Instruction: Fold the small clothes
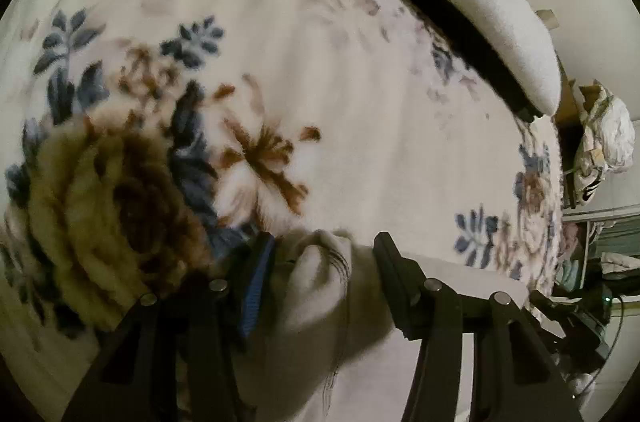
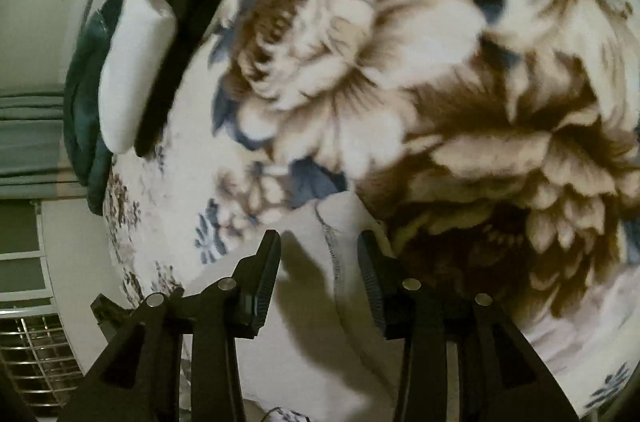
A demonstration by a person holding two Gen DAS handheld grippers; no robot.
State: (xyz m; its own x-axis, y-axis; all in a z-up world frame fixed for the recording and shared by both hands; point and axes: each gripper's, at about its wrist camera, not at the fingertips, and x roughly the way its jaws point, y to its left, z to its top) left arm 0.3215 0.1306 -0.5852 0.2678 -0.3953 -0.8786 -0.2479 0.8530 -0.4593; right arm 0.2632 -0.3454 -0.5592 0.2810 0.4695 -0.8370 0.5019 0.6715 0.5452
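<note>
A small white garment (image 1: 320,294) lies on the floral blanket (image 1: 280,42) right under my left gripper (image 1: 324,254). Its bunched edge rises between the two fingers, which stand apart and open around it. In the right wrist view the same white garment (image 2: 312,302) lies flat beneath my right gripper (image 2: 318,258), its stitched hem running between the fingers. The right jaws are open and hold nothing. A folded white piece (image 1: 504,18) rests on a folded black piece (image 1: 460,22) at the far right of the bed; they also show in the right wrist view (image 2: 136,62).
The blanket (image 2: 400,62) covers the whole bed. Beyond its right edge are a bundle of clothes (image 1: 604,138) and shelves. In the right wrist view a dark green cloth (image 2: 84,94) lies at the bed's left edge, with a wire rack (image 2: 36,350) below.
</note>
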